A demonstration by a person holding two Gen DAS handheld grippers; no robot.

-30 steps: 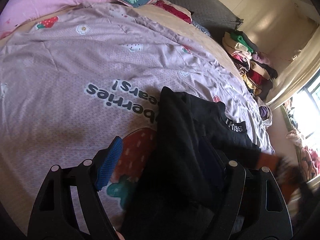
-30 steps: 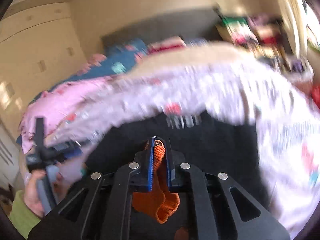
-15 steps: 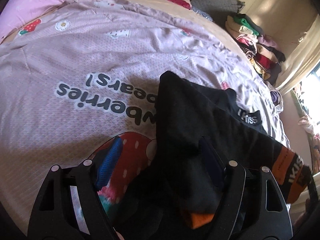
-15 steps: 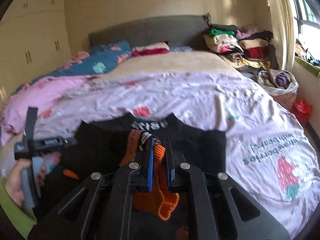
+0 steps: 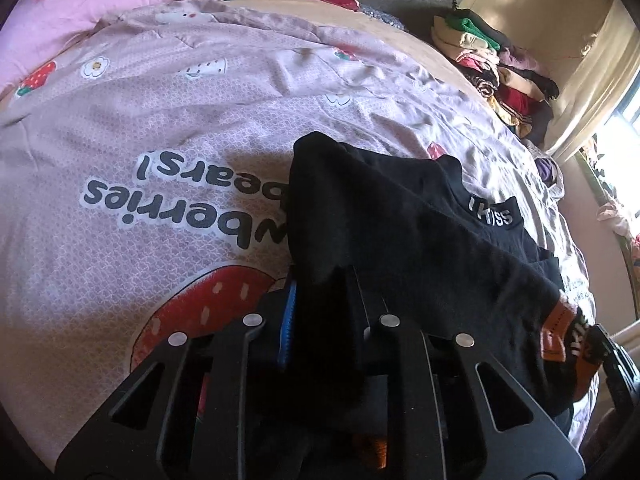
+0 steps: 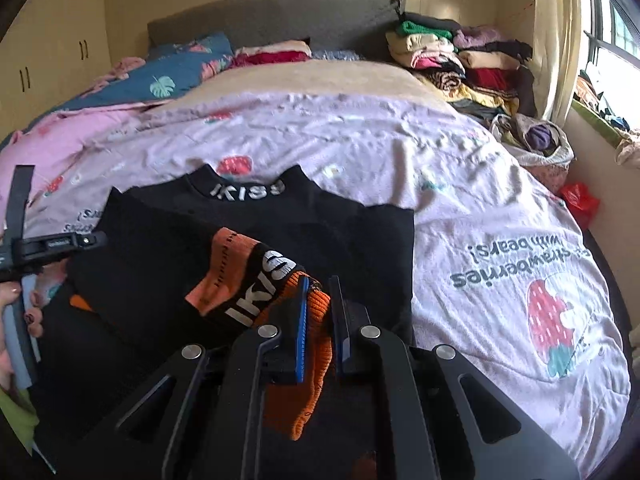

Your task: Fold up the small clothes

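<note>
The fingers of the left gripper are closing, and a fold of the black sweater is between them, pressed by the blue pad. The fingers of the right gripper are closed tightly on the orange ribbed cuff of the same sweater, which hangs down between the 2 jaws.

The black sweater lies on the pink strawberry bedcover, at the near part of the bed. Its collar with the white letters points toward the grey headboard. One sleeve, with an orange band and white letters, is laid across the body of the sweater.

In the right wrist view, a hand at the left edge holds the left gripper's handle, next to the sweater's left side. A pile of folded clothes stands by the headboard, well apart from the sweater, and a blue leaf-print pillow lies at the far left.
</note>
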